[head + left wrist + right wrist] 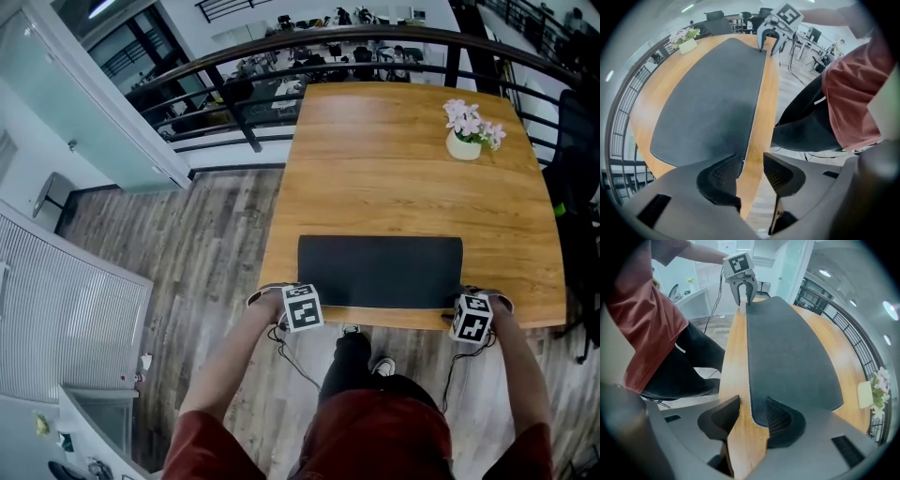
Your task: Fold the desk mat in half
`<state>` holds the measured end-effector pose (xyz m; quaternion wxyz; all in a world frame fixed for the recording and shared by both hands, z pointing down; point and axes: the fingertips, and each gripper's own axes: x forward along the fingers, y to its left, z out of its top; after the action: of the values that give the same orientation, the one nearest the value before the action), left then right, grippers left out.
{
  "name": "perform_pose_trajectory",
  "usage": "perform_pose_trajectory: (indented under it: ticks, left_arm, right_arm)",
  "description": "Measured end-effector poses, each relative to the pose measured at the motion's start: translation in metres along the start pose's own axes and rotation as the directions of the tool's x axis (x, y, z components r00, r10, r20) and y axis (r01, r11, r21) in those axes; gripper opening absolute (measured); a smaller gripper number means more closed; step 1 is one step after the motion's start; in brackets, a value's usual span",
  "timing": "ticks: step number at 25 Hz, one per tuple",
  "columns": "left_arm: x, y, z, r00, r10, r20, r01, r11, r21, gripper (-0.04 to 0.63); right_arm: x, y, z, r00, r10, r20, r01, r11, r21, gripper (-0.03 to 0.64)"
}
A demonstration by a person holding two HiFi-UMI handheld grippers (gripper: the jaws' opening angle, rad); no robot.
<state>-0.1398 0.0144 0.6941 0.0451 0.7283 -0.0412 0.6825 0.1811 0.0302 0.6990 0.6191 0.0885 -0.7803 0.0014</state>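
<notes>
Now: grasp stage at the near corners

Desk mat point(380, 272) lies flat by the table's point(403, 159) front edge. Left gripper point(751, 171) and right gripper point(752, 417) straddle its near corners, jaws apart, not pinching. Next, probably: pinch both corners, lift, carry across.

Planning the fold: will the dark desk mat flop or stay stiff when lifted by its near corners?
Probably floppy: the desk mat lies thin and flat against the table. Likely light, being so thin. Its stitched edge may help grip.

Dark grey rectangular desk mat point(380, 271): matt, fine-grained, stitched edge. Light-brown wooden table point(403, 159): smooth, satin sheen. Grey-brown plank floor point(216, 225), left of frame: matt woodgrain.
</notes>
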Motion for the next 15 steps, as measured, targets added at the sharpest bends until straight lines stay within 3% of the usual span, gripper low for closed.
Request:
perform_pose_trajectory:
  ticks: [3,8,12,15]
  left_arm:
    - [-0.003,-0.002,0.001,0.998,0.019,0.056,-0.017,0.999,-0.04,0.198]
    - [-0.008,-0.007,0.008,0.977,0.061,0.205,-0.027,0.986,-0.165,0.204]
    - [-0.016,-0.009,0.017,0.949,0.106,0.296,-0.028,0.966,-0.256,0.207]
    - [-0.026,-0.014,0.028,0.924,0.128,0.361,-0.023,0.96,-0.28,0.207]
  right_arm:
    - [-0.003,0.003,-0.001,1.0,-0.003,0.014,0.003,1.0,0.021,0.181]
    - [-0.021,0.002,0.01,0.987,-0.063,0.149,0.043,0.99,0.133,0.183]
    - [-0.039,-0.01,0.024,0.953,-0.153,0.261,0.092,0.969,0.231,0.183]
    - [-0.053,-0.015,0.036,0.915,-0.208,0.345,0.098,0.945,0.312,0.183]
